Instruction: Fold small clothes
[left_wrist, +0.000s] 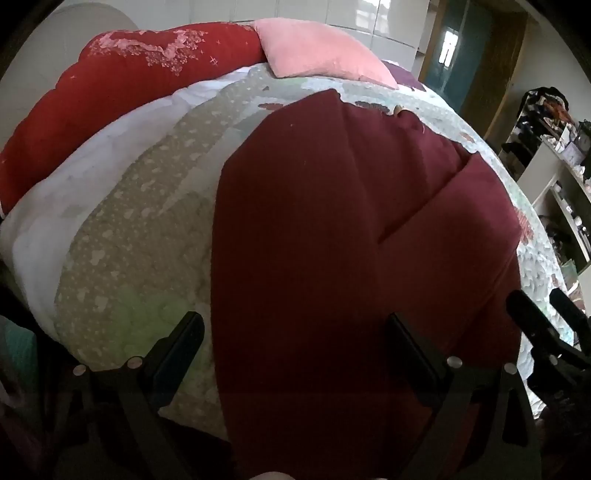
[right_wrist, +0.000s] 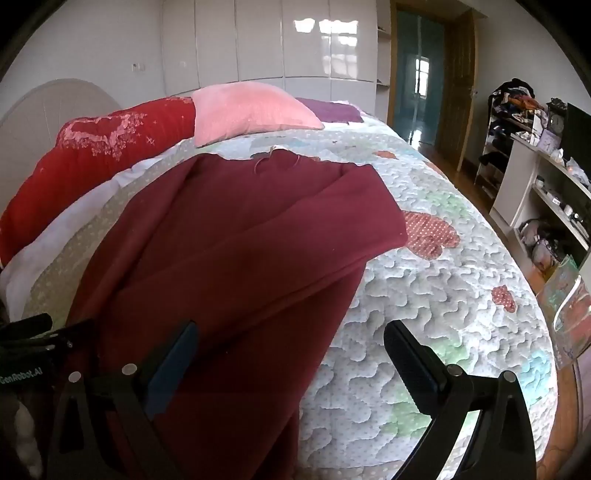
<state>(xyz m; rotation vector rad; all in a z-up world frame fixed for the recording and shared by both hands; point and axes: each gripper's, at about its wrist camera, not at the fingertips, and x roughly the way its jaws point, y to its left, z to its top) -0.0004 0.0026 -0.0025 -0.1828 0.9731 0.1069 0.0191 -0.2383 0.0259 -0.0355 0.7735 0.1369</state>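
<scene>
- A dark maroon garment (left_wrist: 343, 236) lies spread on the quilted bedspread (left_wrist: 140, 236), filling the centre and lower part of the left wrist frame; in the right wrist frame the same garment (right_wrist: 229, 251) runs from the upper centre down to the lower left.
- One part of the cloth, apparently a sleeve, lies folded across the body of the garment, making a diagonal edge at the right centre of the left view and a broad band that ends right of centre in the right view.
- The neck opening sits at the garment's far edge, near the top centre of the right wrist frame.
- The left gripper (left_wrist: 295, 334) hangs over the garment's near end at the bottom of its frame; its fingers stand wide apart and hold nothing, one over the bedspread at lower left and one over the maroon cloth at lower right.
- The right gripper (right_wrist: 291, 345) is likewise spread wide with nothing between its fingers, one over the garment at lower left and one over the bedspread (right_wrist: 424, 280) at lower right.
- Part of the right gripper also shows at the lower right edge of the left view, and part of the left gripper at the lower left edge of the right view.
- A pink pillow (right_wrist: 251, 109) and a red cushion (right_wrist: 92, 162) lie at the head of the bed, in the upper left of both frames.
- White shelves (right_wrist: 546, 192) crowded with items stand at the right edge, beside a wooden door frame (right_wrist: 458, 81) at the upper right.
</scene>
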